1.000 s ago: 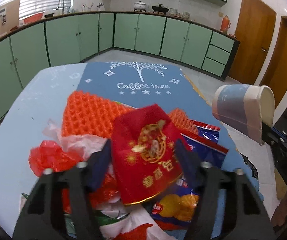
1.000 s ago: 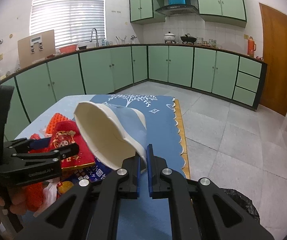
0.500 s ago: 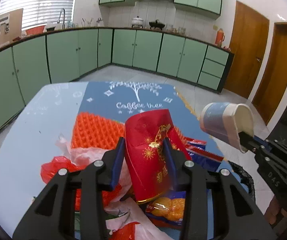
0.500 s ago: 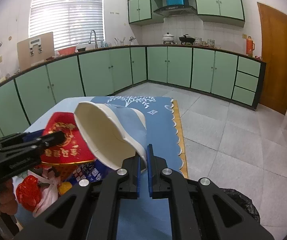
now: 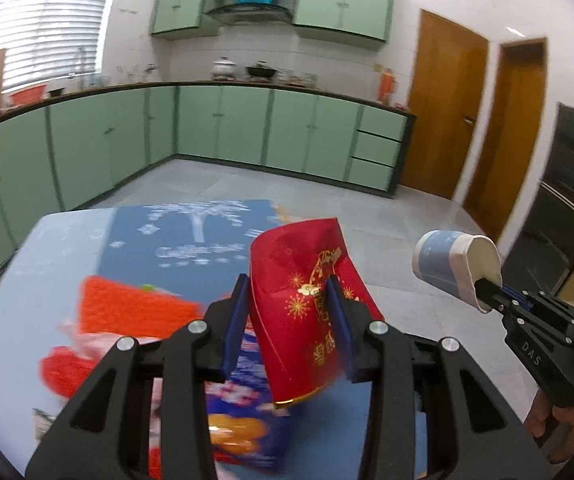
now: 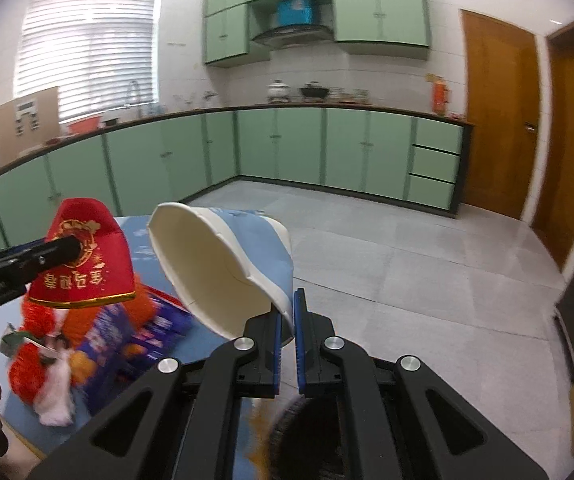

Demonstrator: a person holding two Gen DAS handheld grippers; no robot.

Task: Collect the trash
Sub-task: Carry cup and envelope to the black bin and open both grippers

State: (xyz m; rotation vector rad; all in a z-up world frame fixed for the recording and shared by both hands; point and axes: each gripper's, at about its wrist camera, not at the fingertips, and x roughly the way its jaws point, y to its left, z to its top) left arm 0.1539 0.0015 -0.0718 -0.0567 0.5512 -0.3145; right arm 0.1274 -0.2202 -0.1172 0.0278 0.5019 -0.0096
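Already both tools are loaded: the left gripper (image 5: 289, 316) clamps a glossy red gold-printed foil packet (image 5: 307, 304) above the table's right edge, while the right gripper (image 6: 287, 316) pinches a blue-and-white paper cup (image 6: 223, 264) by its rim, nearer the black bin bag (image 6: 307, 432) directly below

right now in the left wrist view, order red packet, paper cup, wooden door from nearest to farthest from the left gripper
1. red packet, held between the left gripper fingers.
2. paper cup, to the right, held by the right gripper.
3. wooden door, far right across the floor.
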